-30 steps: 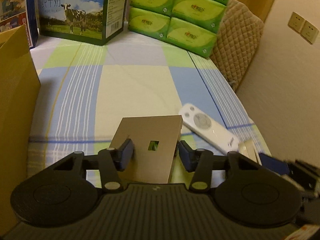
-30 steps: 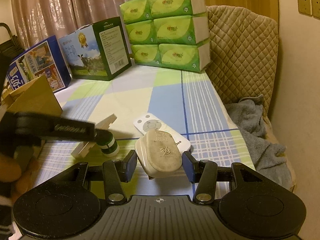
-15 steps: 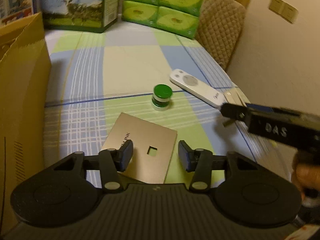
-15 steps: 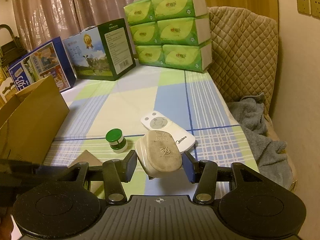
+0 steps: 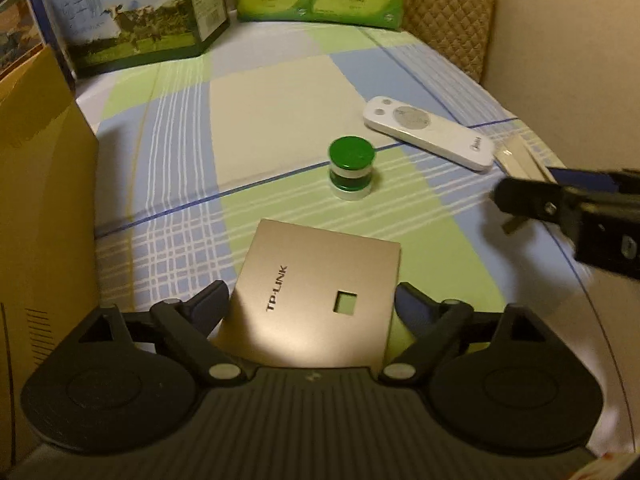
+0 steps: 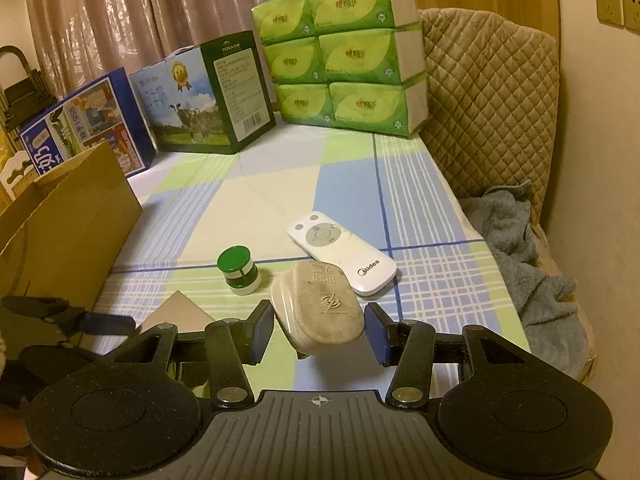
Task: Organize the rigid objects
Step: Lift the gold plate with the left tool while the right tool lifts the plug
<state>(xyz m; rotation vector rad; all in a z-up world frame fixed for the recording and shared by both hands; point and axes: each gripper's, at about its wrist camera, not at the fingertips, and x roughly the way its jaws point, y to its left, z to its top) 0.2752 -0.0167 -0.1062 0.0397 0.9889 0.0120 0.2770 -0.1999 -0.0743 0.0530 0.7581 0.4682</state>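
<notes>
My left gripper (image 5: 312,300) is shut on a flat gold TP-LINK wall plate (image 5: 316,300), held above the checked cloth; its corner also shows in the right wrist view (image 6: 176,312). My right gripper (image 6: 320,328) is shut on a dirty white power plug (image 6: 320,308), held tilted above the cloth; the gripper shows at the right of the left wrist view (image 5: 572,208). A small green-lidded jar (image 5: 351,168) (image 6: 239,270) stands upright on the cloth ahead. A white Midea remote (image 5: 428,132) (image 6: 340,252) lies flat to its right.
An open cardboard box (image 5: 36,184) (image 6: 60,224) stands at the left. Milk cartons (image 6: 204,100) and stacked green tissue packs (image 6: 340,52) line the back. A quilted chair (image 6: 488,108) with a grey towel (image 6: 520,248) stands off the right edge.
My left gripper has pulled back and lifted with the plate, now held flatter, so the jar and remote show ahead. The right gripper still holds the plug and has barely moved.
</notes>
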